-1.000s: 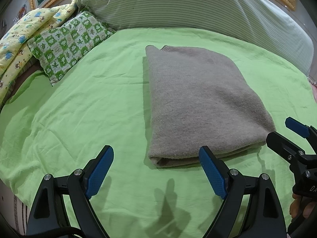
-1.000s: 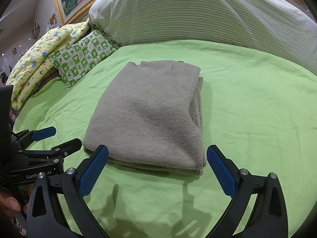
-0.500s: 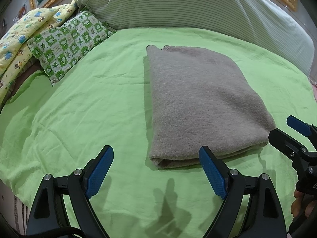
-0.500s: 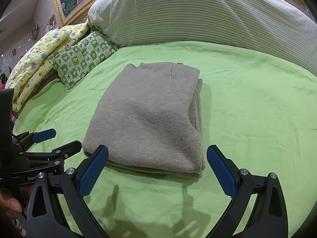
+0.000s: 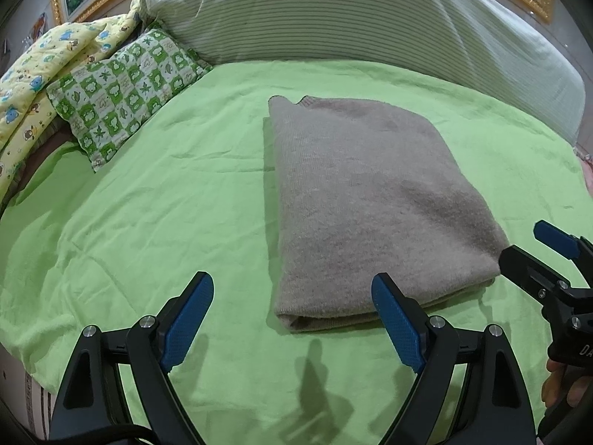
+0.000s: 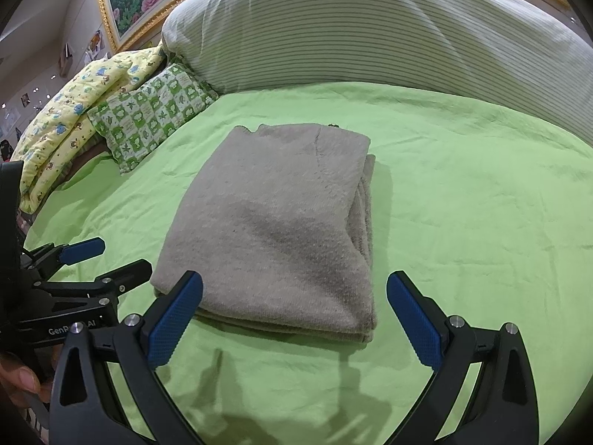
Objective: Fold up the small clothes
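Note:
A grey knit garment (image 5: 370,204) lies folded into a neat rectangle on the green bed sheet (image 5: 166,204); it also shows in the right wrist view (image 6: 281,230). My left gripper (image 5: 292,319) is open and empty, just short of the garment's near left corner. My right gripper (image 6: 294,315) is open and empty, just short of the garment's near edge. Each gripper shows at the edge of the other's view: the right one (image 5: 537,256) at the garment's near right corner, the left one (image 6: 100,259) by its near left corner.
A green checked pillow (image 5: 126,89) and a yellow patterned quilt (image 5: 33,74) lie at the far left. A large striped pillow (image 5: 352,18) spans the back. A gold picture frame (image 6: 122,18) hangs behind. The near edge of the bed (image 5: 22,352) is at lower left.
Both grippers have drawn back and up a little from the folded garment, which looks slightly farther away. The garment has not moved. Both grippers stay open.

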{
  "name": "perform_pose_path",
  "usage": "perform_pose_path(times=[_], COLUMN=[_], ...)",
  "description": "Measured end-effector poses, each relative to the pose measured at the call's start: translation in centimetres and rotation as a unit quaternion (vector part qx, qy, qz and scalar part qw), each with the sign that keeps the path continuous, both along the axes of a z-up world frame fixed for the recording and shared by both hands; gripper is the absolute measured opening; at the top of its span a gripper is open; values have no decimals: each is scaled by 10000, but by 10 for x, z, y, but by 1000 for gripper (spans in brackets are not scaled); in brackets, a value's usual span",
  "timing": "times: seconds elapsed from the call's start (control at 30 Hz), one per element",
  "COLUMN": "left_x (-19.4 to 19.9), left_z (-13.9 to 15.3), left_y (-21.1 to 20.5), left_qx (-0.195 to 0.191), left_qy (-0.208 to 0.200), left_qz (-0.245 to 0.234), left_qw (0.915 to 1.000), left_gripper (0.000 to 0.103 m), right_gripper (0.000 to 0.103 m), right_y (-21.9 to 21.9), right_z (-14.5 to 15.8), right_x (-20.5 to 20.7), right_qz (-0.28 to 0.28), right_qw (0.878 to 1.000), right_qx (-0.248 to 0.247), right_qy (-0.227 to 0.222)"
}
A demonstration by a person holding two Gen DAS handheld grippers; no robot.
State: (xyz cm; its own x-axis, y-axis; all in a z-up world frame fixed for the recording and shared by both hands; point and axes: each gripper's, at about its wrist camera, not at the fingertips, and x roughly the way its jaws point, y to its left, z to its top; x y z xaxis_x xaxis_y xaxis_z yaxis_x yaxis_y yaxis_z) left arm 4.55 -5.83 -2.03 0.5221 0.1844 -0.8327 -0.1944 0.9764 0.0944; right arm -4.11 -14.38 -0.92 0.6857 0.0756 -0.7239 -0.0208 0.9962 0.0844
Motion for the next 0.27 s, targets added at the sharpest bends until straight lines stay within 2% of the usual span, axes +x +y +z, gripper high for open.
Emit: perform_pose_path(times=[0.27], left_x=[9], left_z=[-3], left_y=[7], left_qx=[-121], left_qy=[160], left_qz=[117], left_qw=[9997], left_gripper=[88], right_gripper=[100], right_y=[-4], right_z=[0], right_x=[5], right_qz=[-119], right_qw=[9999], right_qx=[52], right_qy=[50])
